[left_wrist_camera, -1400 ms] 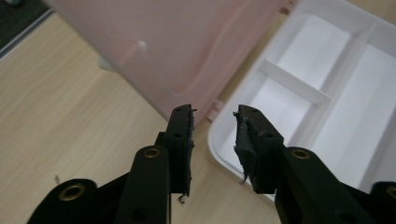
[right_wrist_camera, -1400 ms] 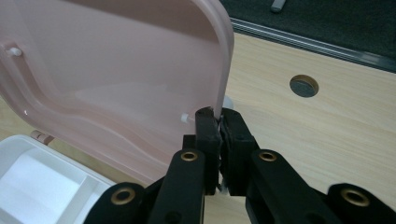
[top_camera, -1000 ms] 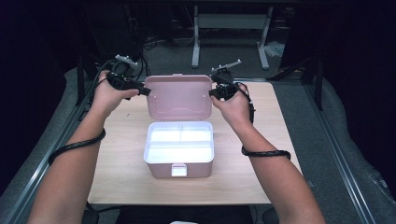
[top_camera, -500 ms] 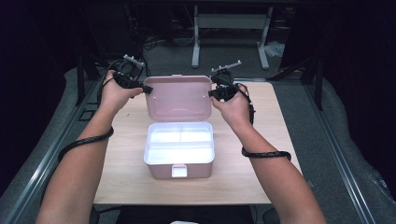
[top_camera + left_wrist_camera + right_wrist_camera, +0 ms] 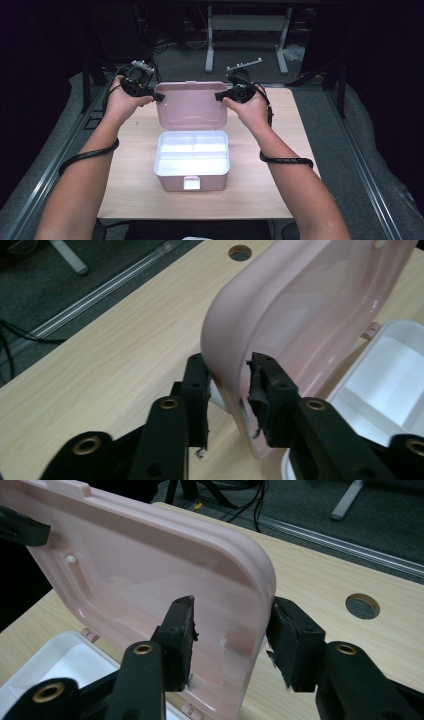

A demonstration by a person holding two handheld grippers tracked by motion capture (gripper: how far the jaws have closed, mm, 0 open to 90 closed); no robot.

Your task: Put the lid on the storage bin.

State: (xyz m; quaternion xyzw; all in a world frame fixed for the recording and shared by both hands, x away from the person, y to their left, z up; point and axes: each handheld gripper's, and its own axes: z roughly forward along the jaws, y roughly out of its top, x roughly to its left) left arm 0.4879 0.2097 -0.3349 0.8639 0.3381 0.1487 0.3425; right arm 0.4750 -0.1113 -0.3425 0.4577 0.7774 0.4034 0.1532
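At frame centre, one pink box [image 5: 191, 160], one raised lid [image 5: 190, 105]. Two tools: left tool [image 5: 159, 96] and right tool [image 5: 219, 96], both just opened, half-wide, straddling lid edges, pads apparently loose.

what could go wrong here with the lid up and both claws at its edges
The right claw has just been opening; its pads stand apart from the pink lid, so that side looks unsupported. The left claw has been opening too, its grip unclear. The upright lid might swing shut onto the white tray.

Lid [image 5: 191, 105] upright behind box [image 5: 192, 160]; box on table [image 5: 280, 150] centre.
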